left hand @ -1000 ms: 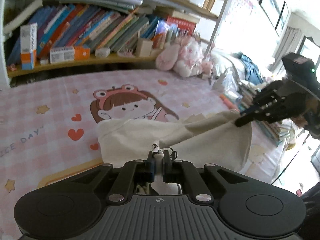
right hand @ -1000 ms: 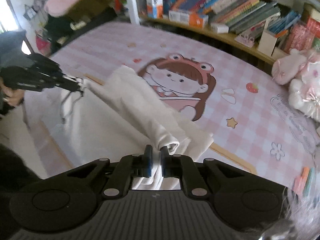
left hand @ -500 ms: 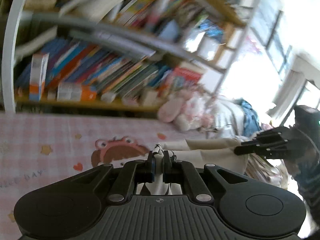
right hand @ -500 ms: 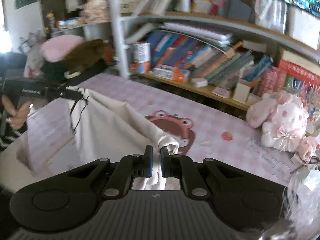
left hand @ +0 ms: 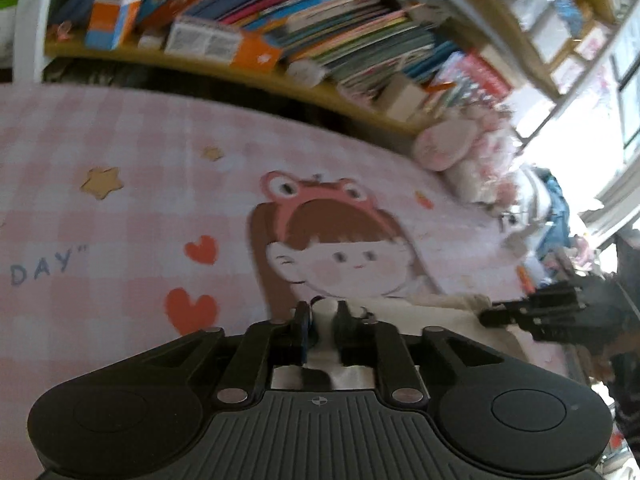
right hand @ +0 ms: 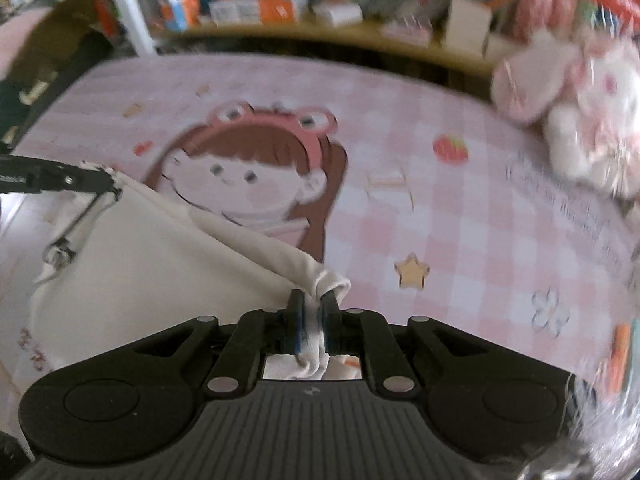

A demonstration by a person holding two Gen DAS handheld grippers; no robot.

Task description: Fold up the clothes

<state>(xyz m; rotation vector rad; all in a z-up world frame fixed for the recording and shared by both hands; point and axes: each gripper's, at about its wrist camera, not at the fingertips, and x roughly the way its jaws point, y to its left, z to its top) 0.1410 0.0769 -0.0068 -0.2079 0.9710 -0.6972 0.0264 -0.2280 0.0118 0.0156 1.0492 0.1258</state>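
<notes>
Across the bed: a pink-and-white checked sheet (right hand: 472, 216), smooth and flat, printed with a cartoon girl in a frog headband, hearts, stars and a strawberry.
Shelf behind: a yellow-edged bookshelf (left hand: 248, 80) runs along the far side, packed with slanting glossy book spines and small cardboard boxes.
Soft toys: fluffy pink-and-white plush toys (right hand: 576, 92) sit at the far right end of the sheet.
Garment: a cream cloth garment (right hand: 152, 264), soft and matte, stretches in a long fold between the two grippers over the near part of the sheet, below the printed girl; a thin dark cord (right hand: 76, 224) with a metal tip dangles at its left end.
Right gripper (right hand: 313, 300): black plastic with ribbed body; its jaws are pinched tight on a bunched cream corner, which puffs out just past the fingertips.
Left gripper (left hand: 322, 312): same build; jaws nipped onto the garment's opposite corner, fabric filling the gap between them.
</notes>
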